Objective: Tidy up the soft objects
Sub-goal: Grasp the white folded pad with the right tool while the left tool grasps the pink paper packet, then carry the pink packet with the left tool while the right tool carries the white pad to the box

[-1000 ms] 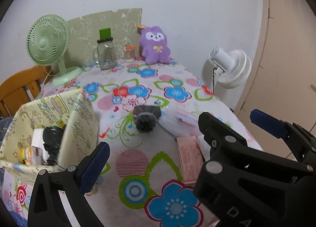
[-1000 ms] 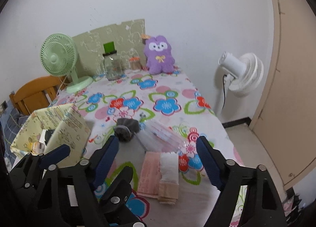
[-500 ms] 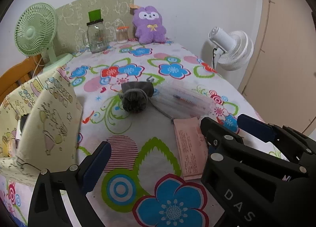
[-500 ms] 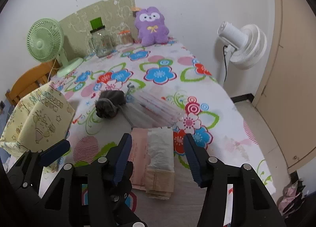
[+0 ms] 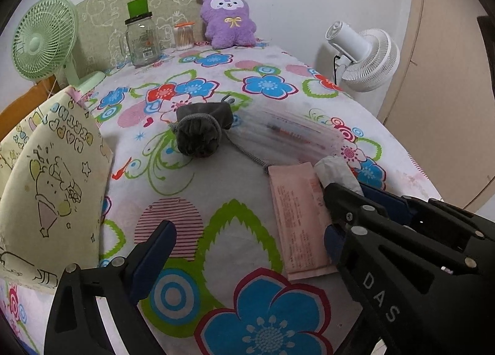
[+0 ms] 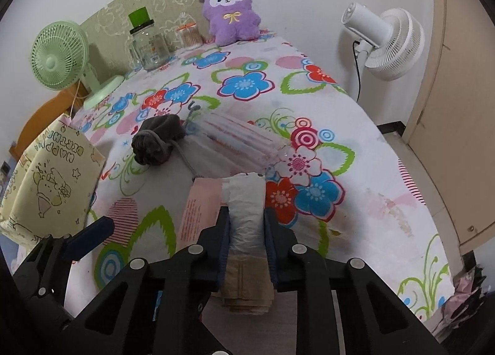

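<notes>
Floral tablecloth point(image 6: 371, 175) on one table, white wall behind, two fans, one plush, two grippers in play.
Left to right: one yellow "Happy Birthday" fabric bag point(image 5: 52, 175) at the left edge, one green desk fan point(image 5: 43, 39), one glass jar with green lid point(image 5: 142, 39), one small orange-lidded container point(image 5: 184, 34), one purple plush point(image 6: 230, 13), one white fan point(image 6: 386, 42) off the table. Mid-table: one grey drawstring pouch point(image 5: 201, 130), one clear flat packet point(image 5: 287, 135) (contents unclear), one pink sachet point(image 5: 297, 215). Left gripper point(image 5: 247, 243) hangs open over the cloth, gripping nothing. Right gripper point(image 6: 246, 225) is closing, pads point(image 6: 224, 231) against one white soft pack point(image 6: 246, 209) lying on a beige folded stack point(image 6: 247, 290), count of layers unclear.
</notes>
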`<state>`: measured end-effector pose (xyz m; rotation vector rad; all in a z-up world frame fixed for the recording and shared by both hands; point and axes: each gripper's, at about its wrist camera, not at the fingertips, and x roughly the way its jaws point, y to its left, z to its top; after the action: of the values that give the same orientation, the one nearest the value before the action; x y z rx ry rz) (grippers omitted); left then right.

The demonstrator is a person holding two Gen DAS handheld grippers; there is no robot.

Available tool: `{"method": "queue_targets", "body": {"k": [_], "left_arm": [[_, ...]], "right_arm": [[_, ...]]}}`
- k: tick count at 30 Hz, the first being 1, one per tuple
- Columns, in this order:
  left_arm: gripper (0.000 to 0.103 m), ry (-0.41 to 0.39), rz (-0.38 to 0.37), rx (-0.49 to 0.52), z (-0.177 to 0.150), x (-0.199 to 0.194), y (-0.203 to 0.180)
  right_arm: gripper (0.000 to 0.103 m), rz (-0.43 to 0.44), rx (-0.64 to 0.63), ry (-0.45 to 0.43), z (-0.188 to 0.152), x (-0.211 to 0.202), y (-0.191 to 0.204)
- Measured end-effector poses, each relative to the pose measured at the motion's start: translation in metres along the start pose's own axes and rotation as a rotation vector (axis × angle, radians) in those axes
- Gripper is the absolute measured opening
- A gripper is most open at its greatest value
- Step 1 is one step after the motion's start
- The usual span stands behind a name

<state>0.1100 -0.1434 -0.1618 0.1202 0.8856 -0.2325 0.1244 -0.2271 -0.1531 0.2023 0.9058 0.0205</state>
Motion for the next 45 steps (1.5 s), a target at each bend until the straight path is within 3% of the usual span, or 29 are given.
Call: {"method": "queue_targets", "body": {"k": [11, 20, 27, 45], "left_arm": [[0.096, -0.013, -0.017, 0.009, 0.011, 0.006, -0.018], [0.072, 0.015, -0.037, -0.017, 0.015, 0.02, -0.026], [0.041, 0.011, -0.021, -0.01, 0.015, 0.021, -0.027], [0.04, -0.019, -0.023, -0.035, 0.019, -0.005, -0.014]], "right_arm": [[0.023, -0.035, 0.033, -0.049, 0.005, -0.013, -0.021], [0.023, -0.051, 0.06, -0.055, 0.009, -0.012, -0.034], [0.023, -0.045, 0.067, -0.049, 0.01, -0.009, -0.035], [0.023, -0.043, 0.032, -0.088, 0.015, -0.029, -0.014]]}}
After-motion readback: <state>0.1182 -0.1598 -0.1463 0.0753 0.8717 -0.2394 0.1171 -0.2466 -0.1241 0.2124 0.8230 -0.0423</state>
